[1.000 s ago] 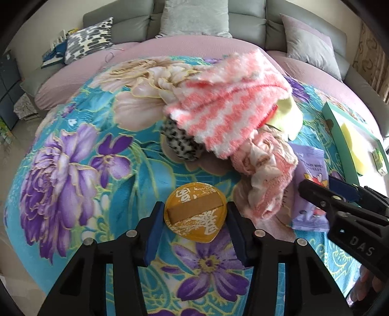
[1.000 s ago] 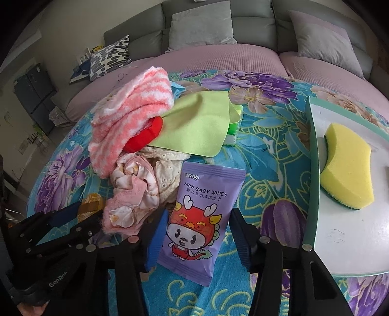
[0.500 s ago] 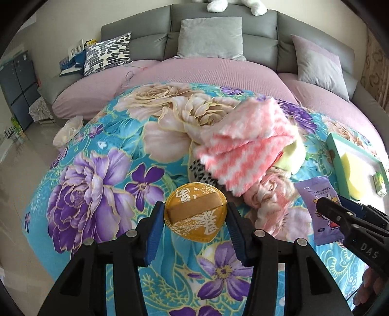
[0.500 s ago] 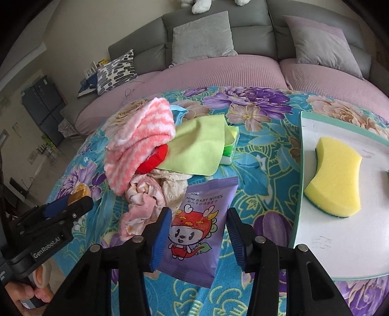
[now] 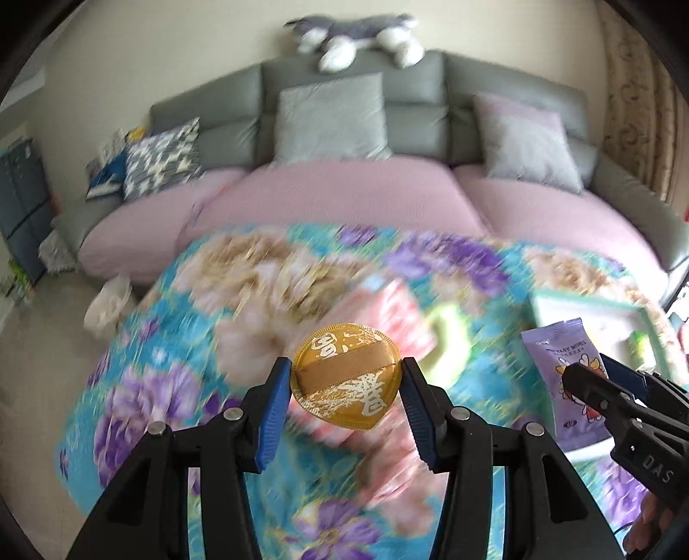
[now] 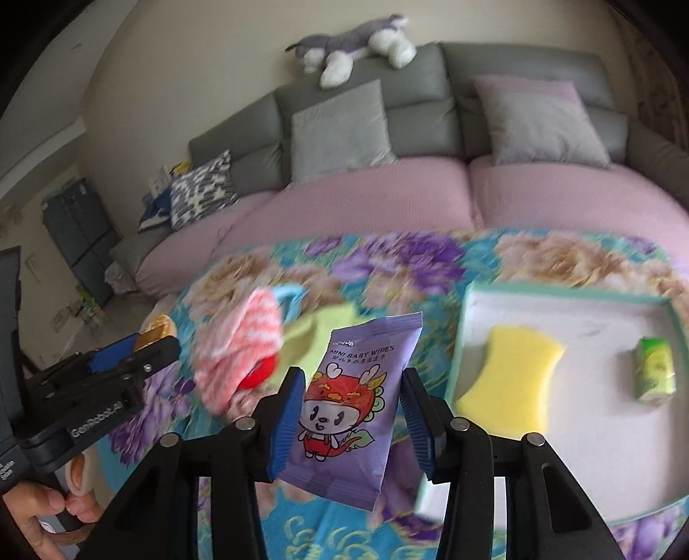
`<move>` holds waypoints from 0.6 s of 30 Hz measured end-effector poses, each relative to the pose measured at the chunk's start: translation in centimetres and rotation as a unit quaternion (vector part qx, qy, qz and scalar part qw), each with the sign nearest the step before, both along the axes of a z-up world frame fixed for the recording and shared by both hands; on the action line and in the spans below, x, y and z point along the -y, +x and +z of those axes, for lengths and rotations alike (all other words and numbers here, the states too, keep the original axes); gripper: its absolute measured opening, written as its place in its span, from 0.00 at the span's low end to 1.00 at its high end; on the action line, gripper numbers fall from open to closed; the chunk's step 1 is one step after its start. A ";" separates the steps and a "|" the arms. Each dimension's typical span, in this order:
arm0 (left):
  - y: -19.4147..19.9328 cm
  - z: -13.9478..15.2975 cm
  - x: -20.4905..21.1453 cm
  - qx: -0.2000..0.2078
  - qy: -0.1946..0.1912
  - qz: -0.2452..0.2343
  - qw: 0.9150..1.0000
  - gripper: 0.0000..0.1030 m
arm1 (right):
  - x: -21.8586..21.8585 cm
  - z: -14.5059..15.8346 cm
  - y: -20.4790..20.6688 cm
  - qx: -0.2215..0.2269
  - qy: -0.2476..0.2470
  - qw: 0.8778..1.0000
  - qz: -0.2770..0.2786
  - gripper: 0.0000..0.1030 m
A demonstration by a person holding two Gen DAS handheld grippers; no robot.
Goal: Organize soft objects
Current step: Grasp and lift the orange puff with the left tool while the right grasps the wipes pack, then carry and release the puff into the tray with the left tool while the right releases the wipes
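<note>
My left gripper [image 5: 346,374] is shut on a round gold pad [image 5: 340,344] with a tan ribbon band, held up off the floral cloth. My right gripper [image 6: 351,387] is shut on a purple pack of baby wipes [image 6: 361,366], which hangs tilted above the cloth. Each gripper shows in the other's view: the right gripper [image 5: 603,387] with the wipes pack [image 5: 564,357] at the right, the left gripper [image 6: 146,349] with the gold pad [image 6: 157,327] at the left. Below lies a blurred pile: a pink-white fluffy cloth [image 6: 241,344], a red item [image 6: 258,374] and a green cloth [image 6: 318,331].
A teal-rimmed white tray [image 6: 560,297] at the right holds a yellow sponge [image 6: 508,379] and a small green pack [image 6: 654,374]. The floral cloth [image 5: 181,344] covers the surface. Behind stand a pink-covered grey sofa [image 5: 344,202] with cushions and a plush dog [image 5: 353,38].
Both grippers have risen with the gold pad and the wipes pack lifted off the cloth. The pile now lies farther below, and more of the sofa and wall shows.
</note>
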State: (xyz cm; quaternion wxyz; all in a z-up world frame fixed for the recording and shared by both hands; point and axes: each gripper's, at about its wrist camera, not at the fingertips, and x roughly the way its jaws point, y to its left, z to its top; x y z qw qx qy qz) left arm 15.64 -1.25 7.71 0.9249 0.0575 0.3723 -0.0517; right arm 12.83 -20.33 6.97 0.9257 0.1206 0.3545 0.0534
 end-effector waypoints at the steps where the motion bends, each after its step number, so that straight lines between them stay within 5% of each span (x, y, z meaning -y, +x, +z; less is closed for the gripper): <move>1: 0.2 0.6 1.0 0.008 -0.003 -0.012 1.000 0.51 | 1.0 0.5 0.0 0.006 -0.007 1.000 -0.013 0.47; 18: 0.2 0.3 19.5 0.005 -0.002 -0.206 0.979 0.51 | 19.1 0.0 -6.1 -0.009 -0.014 0.969 -0.247 0.47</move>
